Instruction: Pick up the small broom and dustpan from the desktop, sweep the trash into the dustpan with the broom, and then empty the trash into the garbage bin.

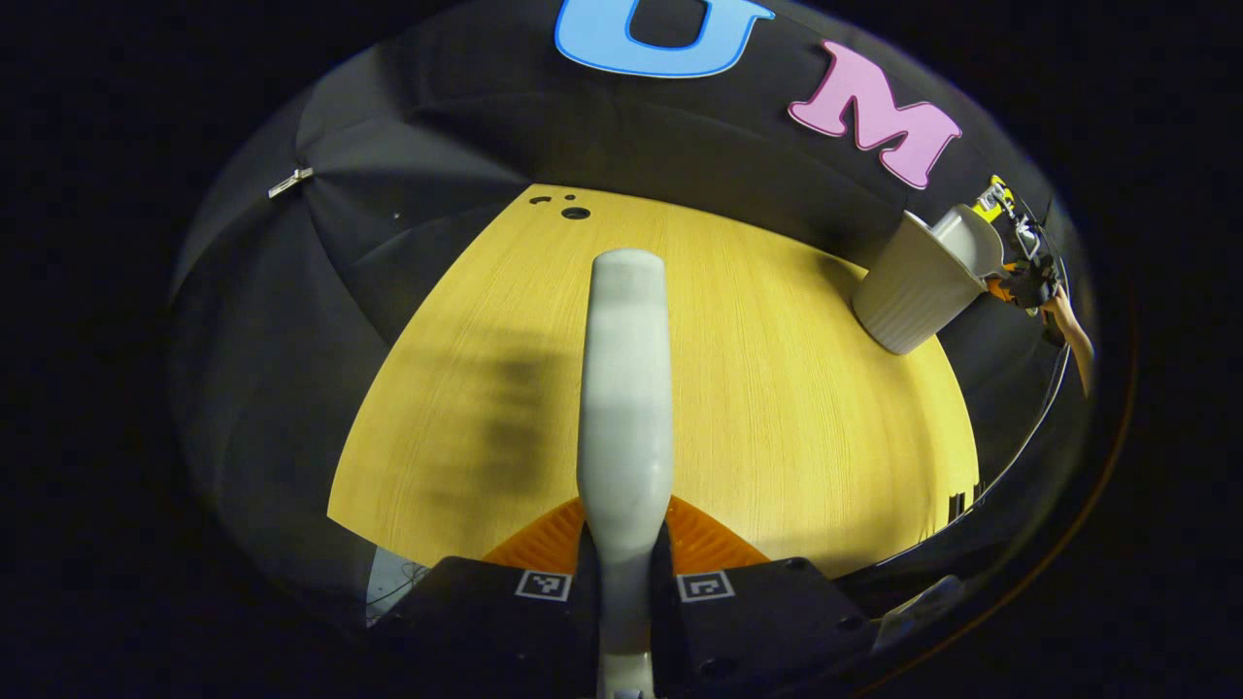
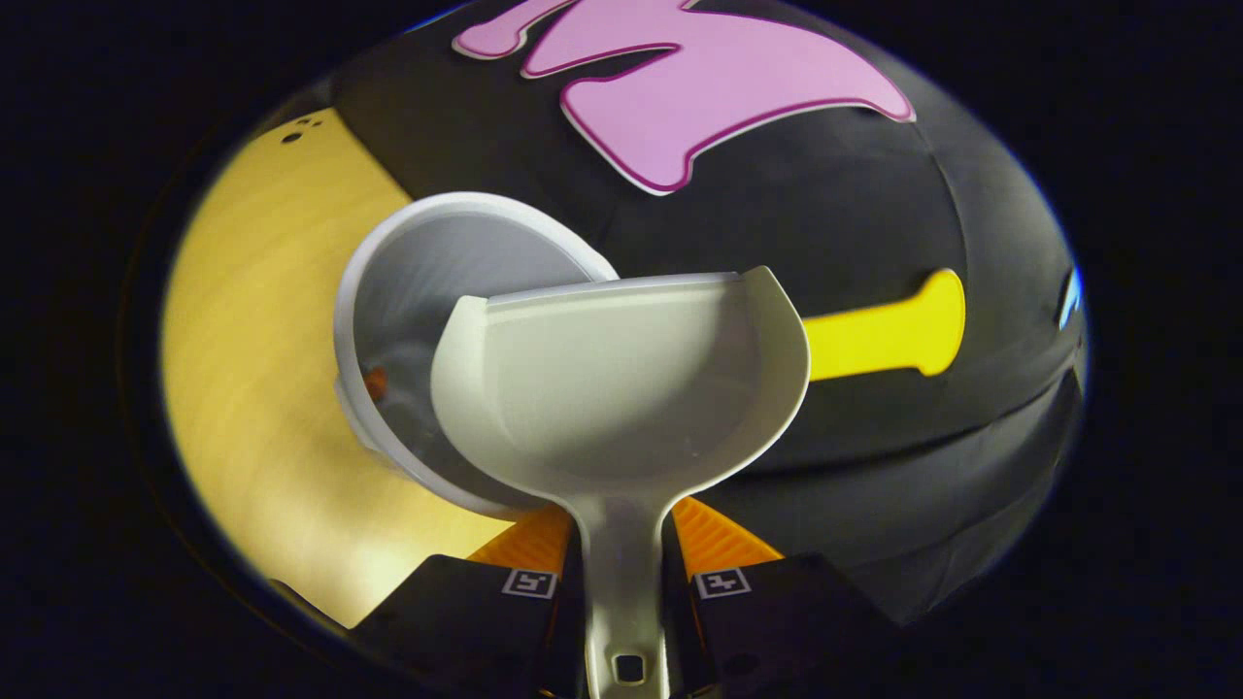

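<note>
My left gripper (image 1: 626, 524) is shut on the pale grey small broom (image 1: 626, 388), which points forward above the yellow desktop (image 1: 777, 408). At the far right stands the white ribbed garbage bin (image 1: 913, 291), with the dustpan (image 1: 971, 238) at its rim, held by the right gripper (image 1: 1020, 262) and a hand (image 1: 1068, 335). In the right gripper view, my right gripper (image 2: 621, 529) is shut on the handle of the pale dustpan (image 2: 621, 388), whose scoop hangs over the mouth of the bin (image 2: 408, 291). A small orange scrap (image 2: 374, 383) lies inside the bin. The pan's inside looks bare.
The bin stands near the desktop's far right corner, close to the black cloth wall. A dark cable hole (image 1: 575, 212) sits at the table's far edge. The broom's shadow falls on the wood to the left of it. The desktop (image 2: 252, 388) stretches left of the bin.
</note>
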{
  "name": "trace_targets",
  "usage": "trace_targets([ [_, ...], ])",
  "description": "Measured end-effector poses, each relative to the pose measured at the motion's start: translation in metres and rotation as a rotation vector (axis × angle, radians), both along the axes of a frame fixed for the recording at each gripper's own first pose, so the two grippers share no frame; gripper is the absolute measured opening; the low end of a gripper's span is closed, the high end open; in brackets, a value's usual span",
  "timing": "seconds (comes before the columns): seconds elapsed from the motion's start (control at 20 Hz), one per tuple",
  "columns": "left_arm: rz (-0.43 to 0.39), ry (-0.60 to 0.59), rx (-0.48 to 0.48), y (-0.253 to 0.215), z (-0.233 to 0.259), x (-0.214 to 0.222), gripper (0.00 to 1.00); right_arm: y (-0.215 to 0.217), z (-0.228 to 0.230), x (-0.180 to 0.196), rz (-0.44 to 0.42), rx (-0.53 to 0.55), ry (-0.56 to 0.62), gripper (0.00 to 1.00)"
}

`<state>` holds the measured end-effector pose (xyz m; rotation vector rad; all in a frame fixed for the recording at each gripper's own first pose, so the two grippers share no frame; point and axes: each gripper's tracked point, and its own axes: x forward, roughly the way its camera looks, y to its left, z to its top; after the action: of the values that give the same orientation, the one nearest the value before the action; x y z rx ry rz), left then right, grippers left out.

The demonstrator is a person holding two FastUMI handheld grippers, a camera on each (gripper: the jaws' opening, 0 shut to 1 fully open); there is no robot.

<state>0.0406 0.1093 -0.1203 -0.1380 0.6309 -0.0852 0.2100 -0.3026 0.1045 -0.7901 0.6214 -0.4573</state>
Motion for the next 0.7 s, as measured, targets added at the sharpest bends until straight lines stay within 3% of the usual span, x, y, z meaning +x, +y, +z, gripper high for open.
trace_targets([
  [0.15, -0.004, -0.020, 0.023, 0.011, 0.002, -0.005, 0.25, 0.001, 0.012, 0.002, -0.031, 0.122, -0.132, 0.40],
  [0.3, -0.018, -0.027, 0.027, 0.016, 0.002, -0.015, 0.25, 0.006, 0.021, 0.000, -0.052, 0.247, -0.227, 0.36],
  [0.7, -0.087, -0.035, 0.017, 0.004, -0.017, -0.032, 0.25, 0.020, 0.026, 0.012, 0.013, 0.520, -0.465, 0.36],
])
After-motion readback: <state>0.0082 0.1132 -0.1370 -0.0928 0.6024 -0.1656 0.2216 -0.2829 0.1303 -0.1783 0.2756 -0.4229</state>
